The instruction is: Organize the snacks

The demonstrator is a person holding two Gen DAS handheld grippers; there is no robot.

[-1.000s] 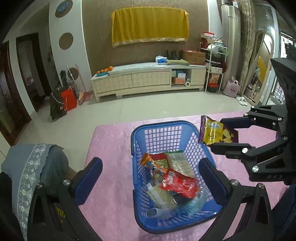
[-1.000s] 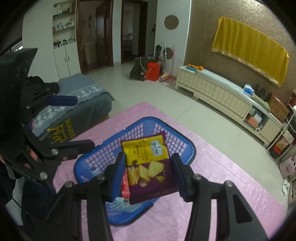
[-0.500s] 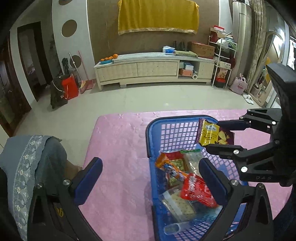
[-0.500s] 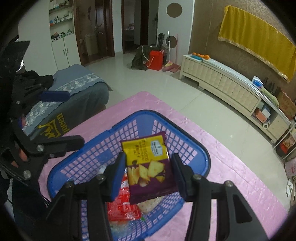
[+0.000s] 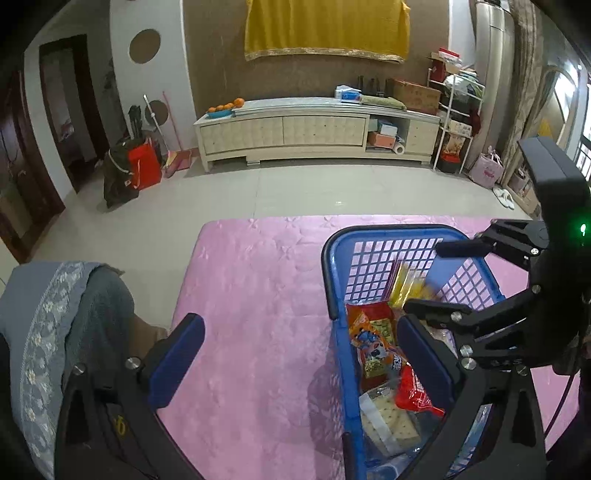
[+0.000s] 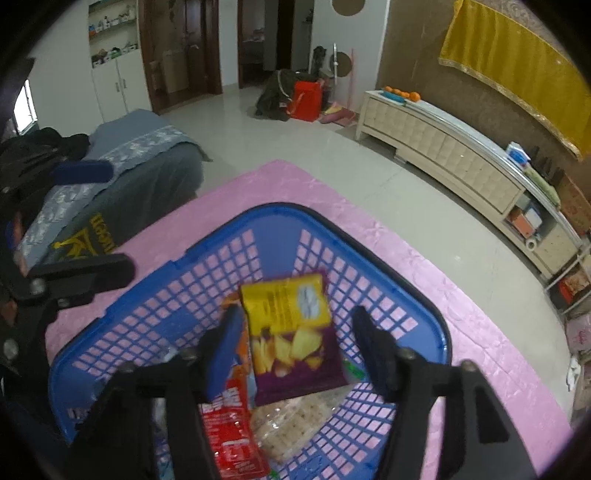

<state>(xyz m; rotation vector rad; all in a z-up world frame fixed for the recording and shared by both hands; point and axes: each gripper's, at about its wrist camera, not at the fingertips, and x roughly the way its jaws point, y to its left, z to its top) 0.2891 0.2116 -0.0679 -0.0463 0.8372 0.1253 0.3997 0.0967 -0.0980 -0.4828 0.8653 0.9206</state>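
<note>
I am looking into a living room with a tiled floor, a long cream cabinet [image 5: 317,129] under a yellow cloth [image 5: 327,27], and a pink-covered table [image 5: 251,295] in front of me. A blue basket [image 6: 424,306] is sitting on that table. The chip packet [image 6: 291,332] is showing a yellow upper half with a white badge and a purple lower half printed with chips; in the left wrist view it is blurred. Its long axis is running away from the right camera, the yellow end pointing at the basket's far wall, the purple end toward me. It is lying over the basket's interior, above a red packet [image 6: 231,435] and a clear cracker bag [image 6: 295,417]. The right tongs [image 6: 295,345] are opening, the packet between the pads, neither pressing it. The left tongs [image 5: 295,358] are standing wide apart, empty, straddling the basket's near-left rim.
</note>
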